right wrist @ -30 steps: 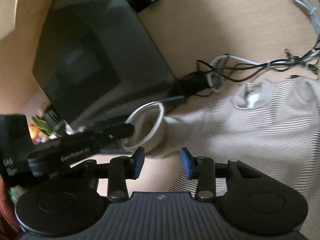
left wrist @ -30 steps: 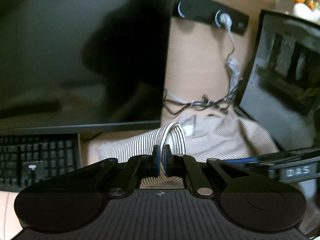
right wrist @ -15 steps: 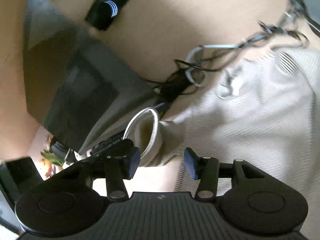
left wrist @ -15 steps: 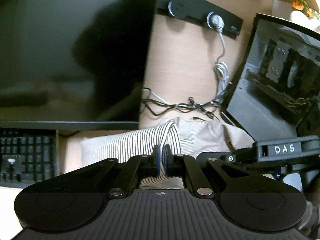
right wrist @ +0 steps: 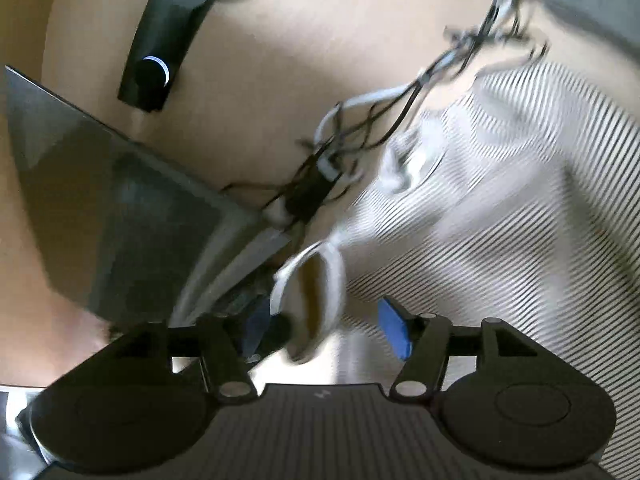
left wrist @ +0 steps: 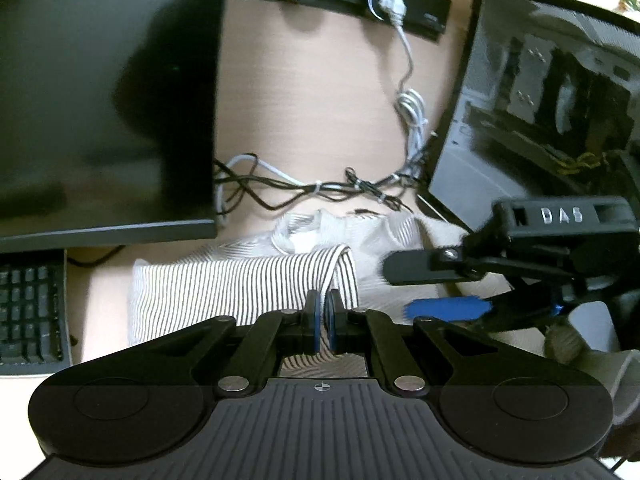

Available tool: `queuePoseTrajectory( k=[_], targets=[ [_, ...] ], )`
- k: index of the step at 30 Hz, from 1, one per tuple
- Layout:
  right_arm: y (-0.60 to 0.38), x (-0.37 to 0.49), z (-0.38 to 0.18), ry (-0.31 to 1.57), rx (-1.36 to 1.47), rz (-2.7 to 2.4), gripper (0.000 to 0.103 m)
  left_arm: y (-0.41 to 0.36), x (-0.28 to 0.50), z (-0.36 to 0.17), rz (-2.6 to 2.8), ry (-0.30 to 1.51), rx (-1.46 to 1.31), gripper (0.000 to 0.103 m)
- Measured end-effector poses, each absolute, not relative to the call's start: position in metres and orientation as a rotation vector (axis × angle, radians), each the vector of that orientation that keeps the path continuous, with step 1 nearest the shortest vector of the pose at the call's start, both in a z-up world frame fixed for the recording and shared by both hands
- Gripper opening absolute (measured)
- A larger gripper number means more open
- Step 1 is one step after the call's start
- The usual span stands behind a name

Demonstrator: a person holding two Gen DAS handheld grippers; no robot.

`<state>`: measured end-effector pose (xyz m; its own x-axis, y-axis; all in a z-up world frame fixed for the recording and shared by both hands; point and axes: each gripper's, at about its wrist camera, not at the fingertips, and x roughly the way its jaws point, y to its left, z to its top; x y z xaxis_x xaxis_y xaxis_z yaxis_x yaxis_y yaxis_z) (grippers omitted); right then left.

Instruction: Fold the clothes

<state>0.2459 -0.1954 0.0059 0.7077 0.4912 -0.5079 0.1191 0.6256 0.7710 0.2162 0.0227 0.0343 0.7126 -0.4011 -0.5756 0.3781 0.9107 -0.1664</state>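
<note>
Striped shirt (left wrist: 240, 280) spread on bench (left wrist: 312, 120) by cables (left wrist: 304, 188). Left gripper (left wrist: 323, 316) pinched tight on folded sleeve; right gripper (right wrist: 328, 328) spread wide around cuff (right wrist: 312, 280). Risk: cuff slipping free, fold sagging, cloth snagging cables.

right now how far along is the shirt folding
Early stage. Done: one side of the striped shirt looks folded over its middle. In hand: the left hand-held gripper is shut on that folded layer, while the right hand-held gripper is open around the sleeve cuff, not yet gripping it. Left: folding that sleeve in and the rest of the folds.
</note>
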Motion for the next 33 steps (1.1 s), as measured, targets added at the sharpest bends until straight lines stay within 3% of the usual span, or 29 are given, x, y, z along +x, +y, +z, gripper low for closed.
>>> queuePoseTrajectory(
  k=[4,9,10,11,13,14,15,17,22,27,33],
  targets=[
    [-0.2,0.25,0.005,0.807,0.914,0.257,0.052,0.021,0.215,0.032,-0.434,0.642,-0.036,0.005],
    [-0.181,0.267,-0.007,0.85,0.91,0.306,0.06,0.012,0.212,0.026,-0.452,0.649,-0.012,0.005],
    [-0.176,0.273,-0.01,0.853,0.903,0.317,0.058,0.012,0.211,0.025,-0.452,0.652,-0.009,0.005],
    [-0.171,0.279,-0.009,0.85,0.868,0.334,0.042,0.012,0.21,0.024,-0.453,0.654,-0.007,0.007],
    [-0.159,0.292,-0.003,0.835,0.766,0.374,0.012,0.017,0.21,0.024,-0.444,0.659,-0.021,0.016],
    [-0.152,0.299,0.005,0.816,0.677,0.384,0.009,0.021,0.21,0.024,-0.435,0.658,-0.034,0.032],
    [-0.148,0.304,0.016,0.784,0.587,0.385,0.008,0.026,0.211,0.025,-0.423,0.654,-0.047,0.054],
    [-0.148,0.313,0.038,0.712,0.444,0.373,0.007,0.039,0.21,0.026,-0.39,0.642,-0.071,0.071],
    [-0.178,0.336,0.064,0.619,0.241,0.206,0.007,0.056,0.216,0.018,-0.351,0.69,-0.128,0.082],
    [-0.209,0.355,0.013,0.782,0.241,0.002,0.008,0.049,0.226,0.003,-0.371,0.752,-0.102,0.095],
    [-0.222,0.351,-0.036,0.862,0.184,-0.087,0.008,0.027,0.248,-0.021,-0.421,0.795,-0.048,0.098]
  ],
)
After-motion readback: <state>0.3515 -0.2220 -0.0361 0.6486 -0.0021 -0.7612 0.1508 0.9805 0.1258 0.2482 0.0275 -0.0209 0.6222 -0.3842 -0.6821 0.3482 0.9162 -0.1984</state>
